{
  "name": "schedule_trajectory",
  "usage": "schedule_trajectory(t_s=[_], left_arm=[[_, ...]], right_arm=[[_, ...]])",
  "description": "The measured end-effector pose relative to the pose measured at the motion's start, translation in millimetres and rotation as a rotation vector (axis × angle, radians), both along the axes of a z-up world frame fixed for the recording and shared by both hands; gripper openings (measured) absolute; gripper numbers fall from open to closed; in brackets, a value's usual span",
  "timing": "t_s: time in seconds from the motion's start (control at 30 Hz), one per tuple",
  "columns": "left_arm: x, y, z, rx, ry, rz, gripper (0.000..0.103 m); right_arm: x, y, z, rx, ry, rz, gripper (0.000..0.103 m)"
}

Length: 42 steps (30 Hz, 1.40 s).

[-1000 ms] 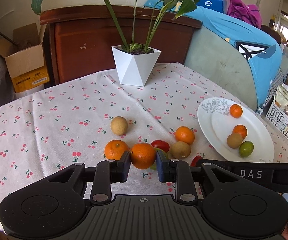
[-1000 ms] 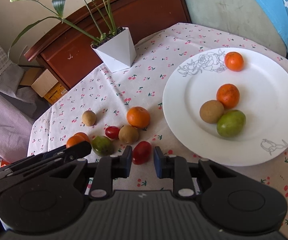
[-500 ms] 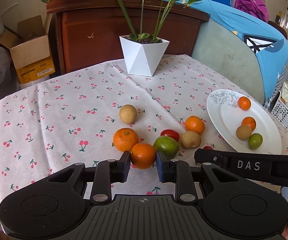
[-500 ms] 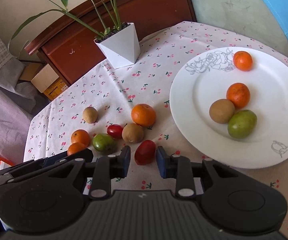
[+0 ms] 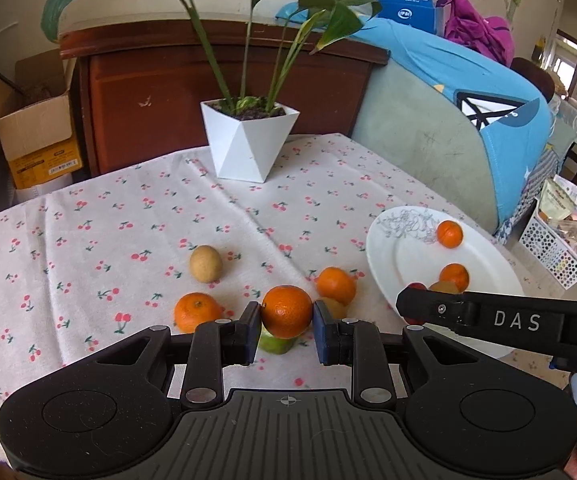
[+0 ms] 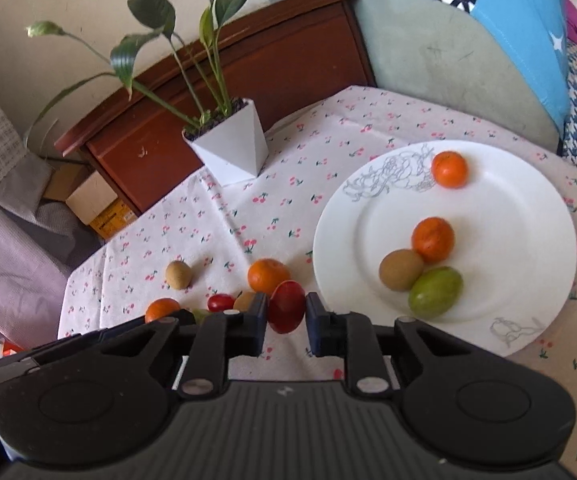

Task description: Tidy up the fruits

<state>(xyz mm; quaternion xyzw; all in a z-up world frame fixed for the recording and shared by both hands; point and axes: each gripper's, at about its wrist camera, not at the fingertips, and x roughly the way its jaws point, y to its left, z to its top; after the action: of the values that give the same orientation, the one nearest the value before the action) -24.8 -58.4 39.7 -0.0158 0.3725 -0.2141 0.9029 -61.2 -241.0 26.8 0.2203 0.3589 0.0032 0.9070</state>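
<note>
My left gripper (image 5: 287, 314) is shut on an orange (image 5: 287, 309) and holds it above the cherry-print tablecloth. My right gripper (image 6: 286, 312) is shut on a red fruit (image 6: 287, 305) and holds it just left of the white plate (image 6: 528, 216). The plate carries two small oranges (image 6: 449, 169), a brown kiwi (image 6: 401, 269) and a green fruit (image 6: 435, 292). On the cloth lie an orange (image 5: 197, 312), another orange (image 5: 335, 285), a pale brown fruit (image 5: 206, 263), a green fruit (image 5: 275, 345) under the held orange, and a small red fruit (image 6: 220, 302).
A white pot with a leafy plant (image 5: 249, 145) stands at the table's far side. A wooden cabinet (image 5: 168, 92) and a cardboard box (image 5: 36, 140) lie behind. A blue-covered sofa (image 5: 468, 112) borders the right. The right gripper's body (image 5: 488, 320) crosses the left wrist view.
Both grippers have risen off the cloth with their fruit. The right gripper has carried the red fruit towards the plate's left rim. The green fruit stays on the cloth.
</note>
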Motion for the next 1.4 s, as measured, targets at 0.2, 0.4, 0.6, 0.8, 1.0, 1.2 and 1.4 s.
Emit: schedule_trajectory(t_s=[0.2, 0.4, 0.6, 0.8, 1.0, 1.2, 1.4], left_arm=[[0.9, -37.0, 4.6, -0.027, -0.023, -0.062, 0.025], [2.4, -70.4, -1.9, -0.023, -0.021, -0.121, 0.025], [8.4, -84.2, -14.8, -0.012, 0.013, -0.127, 0.025], [19.0, -90.4, -20.0, -0.009, 0.019, -0.115, 0.025], [25.5, -98.5, -21.8, -0.005, 0.024, -0.125, 0.026], [19.8, -100.0, -9.8, 0.026, -0.009, -0.13, 0.047], [18.0, -83.4, 10.3, 0.052, -0.015, -0.096, 0.058]], right_arm=[[-19.1, -37.9, 10.0, -0.023, -0.039, -0.13, 0.02], [-28.3, -68.0, 3.8, -0.013, -0.009, -0.235, 0.02], [-29.9, -81.8, -7.9, 0.018, 0.04, -0.288, 0.02], [-30.5, -88.6, -15.0, 0.05, 0.061, -0.323, 0.02], [-26.5, -92.7, -20.3, 0.077, 0.066, -0.342, 0.022], [-28.4, -91.3, -15.0, 0.07, 0.034, -0.354, 0.025], [-30.7, -79.9, -3.2, 0.025, -0.009, -0.329, 0.034]])
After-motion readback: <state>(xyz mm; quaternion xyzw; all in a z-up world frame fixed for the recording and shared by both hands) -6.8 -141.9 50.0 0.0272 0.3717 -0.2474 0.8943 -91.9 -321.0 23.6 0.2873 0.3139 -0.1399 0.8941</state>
